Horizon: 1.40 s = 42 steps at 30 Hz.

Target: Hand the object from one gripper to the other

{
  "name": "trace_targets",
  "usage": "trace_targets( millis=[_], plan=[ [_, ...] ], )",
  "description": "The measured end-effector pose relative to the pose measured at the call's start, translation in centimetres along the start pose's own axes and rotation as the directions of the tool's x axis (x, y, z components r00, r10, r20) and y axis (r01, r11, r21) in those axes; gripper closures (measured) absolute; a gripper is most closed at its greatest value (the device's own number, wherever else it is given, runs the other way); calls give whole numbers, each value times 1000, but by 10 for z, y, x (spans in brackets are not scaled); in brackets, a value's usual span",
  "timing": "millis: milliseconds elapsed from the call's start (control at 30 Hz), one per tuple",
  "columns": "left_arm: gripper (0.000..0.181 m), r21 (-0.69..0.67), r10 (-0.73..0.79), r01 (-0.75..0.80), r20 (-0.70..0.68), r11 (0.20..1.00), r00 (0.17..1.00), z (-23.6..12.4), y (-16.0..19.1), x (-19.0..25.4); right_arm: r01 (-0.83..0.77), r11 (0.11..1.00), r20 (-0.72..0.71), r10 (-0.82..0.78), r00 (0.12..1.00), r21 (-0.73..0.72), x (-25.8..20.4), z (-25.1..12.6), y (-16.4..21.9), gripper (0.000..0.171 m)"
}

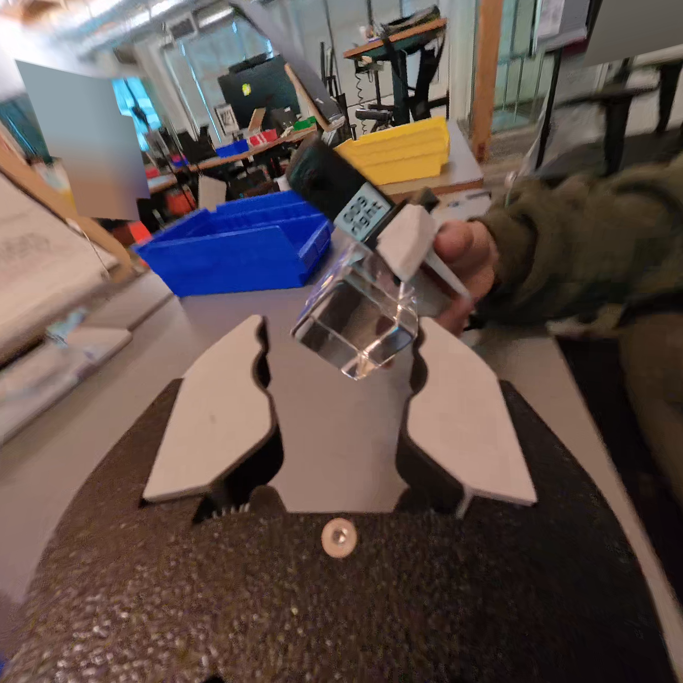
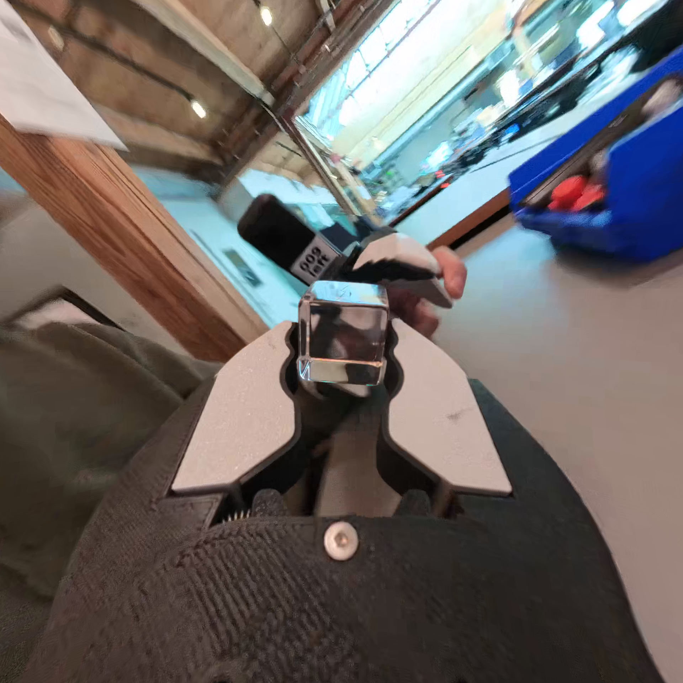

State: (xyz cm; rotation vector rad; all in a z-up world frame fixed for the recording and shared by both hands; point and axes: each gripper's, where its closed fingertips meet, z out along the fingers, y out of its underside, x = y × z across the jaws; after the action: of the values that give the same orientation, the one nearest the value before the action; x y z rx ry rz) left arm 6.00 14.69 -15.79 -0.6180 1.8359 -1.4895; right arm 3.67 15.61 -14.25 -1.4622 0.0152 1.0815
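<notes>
Your right gripper (image 2: 342, 351) squeezes a clear cube (image 2: 343, 338) between its two grey fingers (image 2: 255, 403), right at the tips. In the right wrist view you see the cube square on, with both fingers pressed against its sides.

Your left gripper (image 1: 340, 354) has its fingers spread wide, with nothing in them. The left wrist view shows what the other view hides: the clear cube (image 1: 356, 325) hangs tilted in the air, up in the gap by the tips of the left fingers (image 1: 218, 403), closer to the right-hand one. You cannot tell if it touches that finger. The right gripper (image 1: 401, 242) comes in from above and behind the cube, with your hand (image 1: 464, 258) and green sleeve (image 1: 591, 244) behind it.

Behind the cube in that view sits a blue bin (image 1: 236, 255) on the grey table (image 1: 340, 425), and farther back yellow bins (image 1: 403, 155).

Only the right wrist view shows the left gripper (image 2: 399, 266) just behind the cube, and a wooden post (image 2: 122, 236) off to the cube's left.
</notes>
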Motion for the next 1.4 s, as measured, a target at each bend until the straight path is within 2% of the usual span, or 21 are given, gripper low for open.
trace_targets(
  millis=[33,100,133,167,233,267,333,400,467,633,700,767,867,967,1033,1133,1233,1300,1400],
  plan=[
    [96,2,-116,116,-21,993,993,-1,0,-2,124,992,-42,-126,991,-29,0,-4,-2,127],
    [88,-6,-408,410,-115,912,906,-2,-4,-1,399,909,-95,-411,907,-124,-1,-14,-2,127],
    [89,-19,-554,559,-170,829,815,-2,-6,1,512,840,-106,-534,839,-180,-2,-19,-1,126],
    [90,-57,-676,687,-254,724,692,-2,-10,7,606,761,-104,-639,762,-233,-3,-23,1,127],
    [124,-202,-824,833,-384,515,416,-3,-12,21,744,594,-99,-797,595,-306,-4,-28,1,127],
    [121,-253,-848,849,-403,464,343,0,-8,27,788,519,-84,-848,524,-329,-6,-30,1,127],
    [116,-298,-861,842,-396,449,319,6,3,36,848,405,-52,-909,414,-343,-11,-31,2,127],
    [117,-297,-847,858,-467,420,254,8,-6,41,869,356,-21,-928,372,-344,-14,-29,6,127],
    [120,-298,-832,873,-521,387,191,9,-15,44,876,346,2,-930,368,-334,-17,-26,10,127],
    [120,-317,-789,858,-596,403,150,11,-20,59,892,375,51,-915,399,-254,-28,-14,19,127],
    [121,-269,-754,866,-635,422,170,12,-22,57,892,379,37,-916,400,-245,-29,-14,16,127],
    [121,-239,-750,863,-626,444,213,16,-17,54,881,360,32,-921,387,-307,-22,-17,18,127],
    [121,-165,-725,832,-597,530,344,16,-12,49,853,389,-6,-911,413,-347,-14,-20,17,125],
    [121,-71,-671,771,-547,633,501,12,-16,40,813,482,-71,-870,487,-326,-12,-26,7,117],
    [121,-24,-639,727,-496,687,588,9,-17,32,759,586,-112,-806,581,-282,-14,-30,-1,107],
    [121,29,-581,672,-476,740,660,-1,-23,25,640,742,-159,-669,726,-200,-16,-31,-12,96],
    [121,61,-509,595,-453,802,732,-9,-24,23,526,835,-148,-548,823,-163,-20,-26,-13,94],
    [121,31,-447,502,-410,864,795,-9,-16,26,504,851,-104,-520,848,-145,-30,-20,-12,98],
    [121,-33,-400,436,-465,899,790,-14,-14,42,617,760,-99,-643,759,-206,-29,-15,-5,94]
  ],
)
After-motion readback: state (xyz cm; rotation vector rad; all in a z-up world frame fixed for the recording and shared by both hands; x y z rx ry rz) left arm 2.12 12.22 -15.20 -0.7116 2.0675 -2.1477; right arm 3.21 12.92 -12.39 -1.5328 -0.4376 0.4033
